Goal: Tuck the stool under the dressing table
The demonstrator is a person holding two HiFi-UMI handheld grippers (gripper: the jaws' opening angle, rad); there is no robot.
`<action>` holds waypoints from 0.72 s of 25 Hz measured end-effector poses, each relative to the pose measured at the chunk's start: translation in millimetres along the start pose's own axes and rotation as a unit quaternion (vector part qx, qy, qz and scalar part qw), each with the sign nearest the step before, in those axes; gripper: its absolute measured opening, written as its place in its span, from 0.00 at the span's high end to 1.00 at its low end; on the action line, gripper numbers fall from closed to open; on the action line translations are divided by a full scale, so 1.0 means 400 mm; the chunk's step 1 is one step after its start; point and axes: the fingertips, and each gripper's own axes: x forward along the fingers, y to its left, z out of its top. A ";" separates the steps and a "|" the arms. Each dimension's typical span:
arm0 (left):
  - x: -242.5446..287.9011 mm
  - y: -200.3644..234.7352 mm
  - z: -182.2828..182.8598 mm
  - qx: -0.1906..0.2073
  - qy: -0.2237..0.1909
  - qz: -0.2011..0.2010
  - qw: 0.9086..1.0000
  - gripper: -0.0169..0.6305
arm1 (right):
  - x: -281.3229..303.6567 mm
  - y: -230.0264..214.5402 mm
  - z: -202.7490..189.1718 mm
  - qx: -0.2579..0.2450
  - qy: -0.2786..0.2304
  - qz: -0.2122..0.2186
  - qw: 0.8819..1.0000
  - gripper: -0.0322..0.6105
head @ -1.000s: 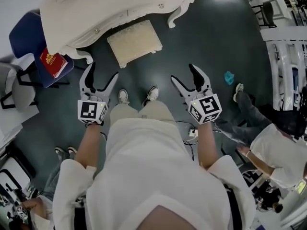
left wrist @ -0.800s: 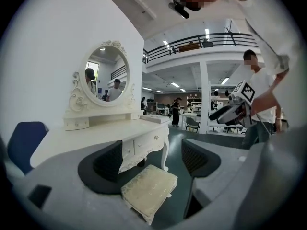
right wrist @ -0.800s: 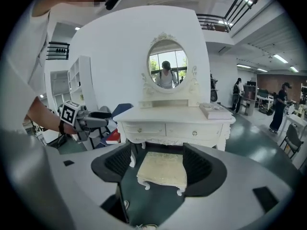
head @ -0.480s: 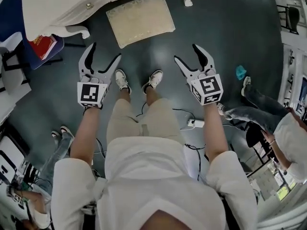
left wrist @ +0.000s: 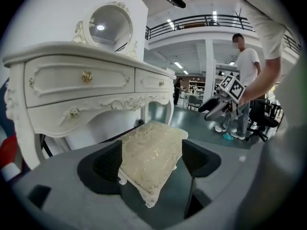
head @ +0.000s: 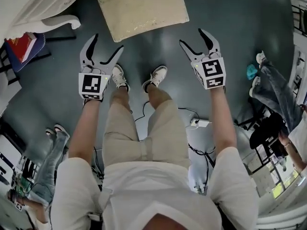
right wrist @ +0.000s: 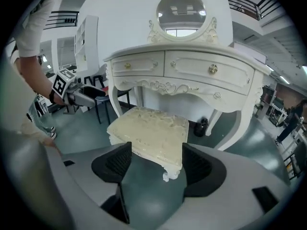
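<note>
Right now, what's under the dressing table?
The far end of the stool reaches under the dressing table; beside it lie bare floor and a small dark object. The stool hides the floor behind it.

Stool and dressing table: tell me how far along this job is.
Done: nothing visible yet. The stool stands in front of the dressing table, mostly out from under it. In hand: the left gripper and right gripper are both open and empty, pointed at the stool without touching it. Left: grasp the stool and push it under the table.
</note>
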 end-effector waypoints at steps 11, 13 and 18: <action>0.167 -0.012 -0.248 0.007 0.042 0.003 0.999 0.36 | 0.215 -0.068 -0.166 -0.032 0.031 -0.006 0.999 0.47; 0.187 -0.017 -0.266 0.007 0.045 0.003 0.999 0.36 | 0.249 -0.081 -0.179 -0.038 0.037 -0.005 0.999 0.46; 0.208 -0.016 -0.309 0.002 0.051 0.016 0.999 0.36 | 0.300 -0.094 -0.212 -0.048 0.055 -0.013 0.997 0.46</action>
